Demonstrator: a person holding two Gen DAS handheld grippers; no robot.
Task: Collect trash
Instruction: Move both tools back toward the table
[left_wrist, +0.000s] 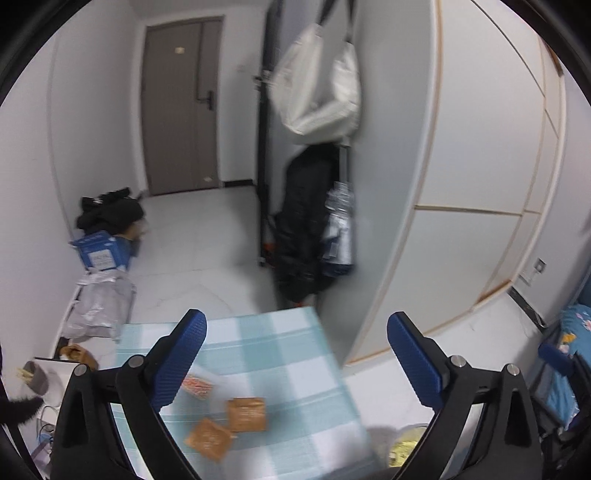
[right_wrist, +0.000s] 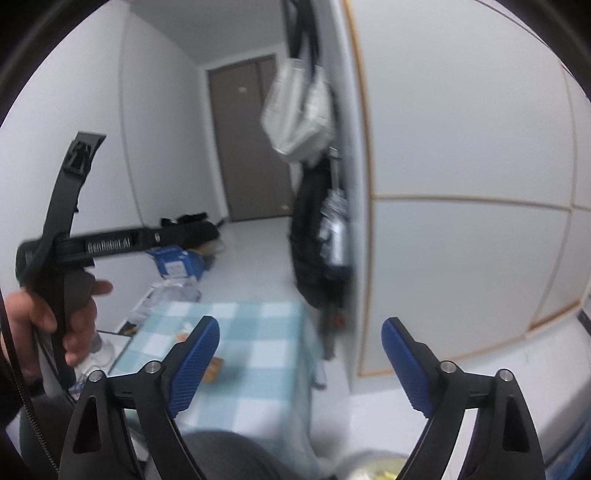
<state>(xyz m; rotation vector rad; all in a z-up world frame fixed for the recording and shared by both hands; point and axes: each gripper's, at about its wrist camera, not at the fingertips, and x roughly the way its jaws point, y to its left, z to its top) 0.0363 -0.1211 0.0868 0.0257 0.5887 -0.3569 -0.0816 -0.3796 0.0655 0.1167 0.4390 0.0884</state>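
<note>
My left gripper (left_wrist: 295, 321) stands open above a table with a teal checked cloth (left_wrist: 288, 347), nothing between its blue pads. On the cloth lie two orange-brown wrappers (left_wrist: 246, 413) (left_wrist: 208, 437) and a red-and-white wrapper (left_wrist: 197, 386), below and left of the jaws. A bin with yellow scraps (left_wrist: 406, 443) shows at the bottom right, by the table's corner. My right gripper (right_wrist: 301, 325) is open too and empty, raised over the same cloth (right_wrist: 258, 350), where an orange wrapper (right_wrist: 214, 369) peeks past its left finger. A hand (right_wrist: 74, 332) holds the left gripper's handle at the left of the right wrist view.
Ahead, a white wardrobe (left_wrist: 461, 184) juts out on the right. Pale bags (left_wrist: 317, 88) hang above a black bag (left_wrist: 306, 229) on its end. A blue box (left_wrist: 103, 251), dark clothes (left_wrist: 110, 210) and a grey parcel (left_wrist: 99, 310) lie by the left wall. A brown door (left_wrist: 181, 110) is far back.
</note>
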